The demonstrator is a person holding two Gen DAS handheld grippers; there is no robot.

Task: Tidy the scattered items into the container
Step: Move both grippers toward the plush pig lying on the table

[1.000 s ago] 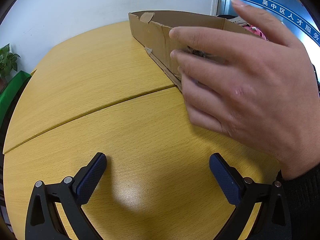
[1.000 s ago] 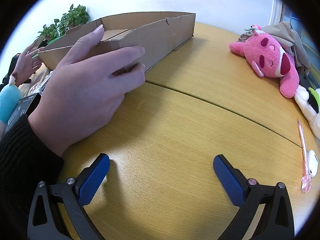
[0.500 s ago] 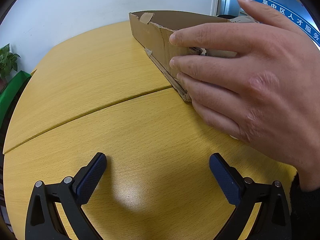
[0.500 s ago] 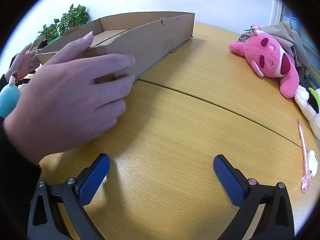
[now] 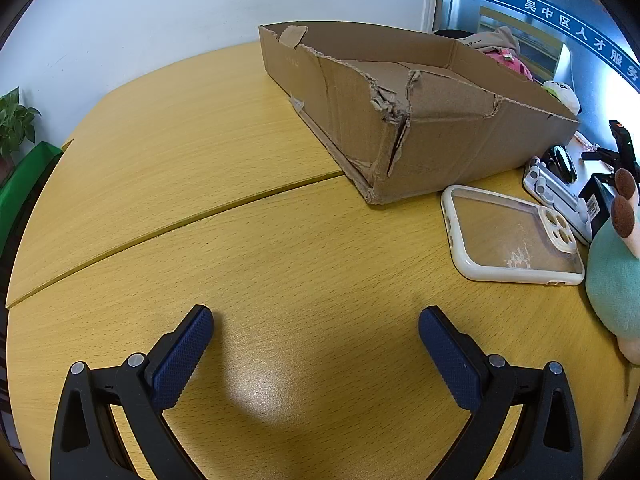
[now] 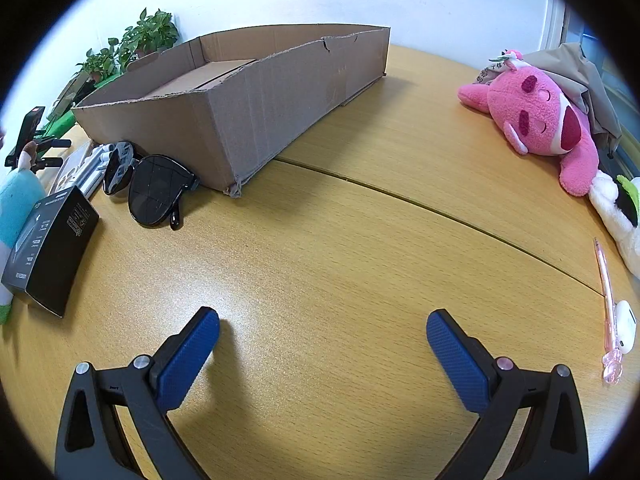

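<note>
An open, torn cardboard box [image 5: 420, 120] stands on the yellow table [image 5: 200, 160]; it also shows in the right wrist view [image 6: 248, 108]. A clear phone case [image 5: 512, 236] lies right of the box corner. Black sunglasses [image 6: 154, 194], a black packet [image 6: 52, 248] and a silver holder [image 6: 94, 168] lie by the box. A pink plush [image 6: 540, 116], a white plush [image 6: 618, 212], a pink pen [image 6: 606, 304] and a teal plush [image 5: 616, 272] lie around. My left gripper [image 5: 316, 336] and right gripper [image 6: 322, 340] are open and empty above bare table.
Potted plants [image 6: 136, 44] stand behind the box near the white wall. A grey-beige cloth [image 6: 588, 76] lies behind the pink plush. A small white object [image 6: 626, 330] sits beside the pen. A seam [image 6: 440, 212] crosses the tabletop.
The bare hand that was on the box side has withdrawn out of view, uncovering the phone case, sunglasses and packet. Both grippers have stayed in place, open.
</note>
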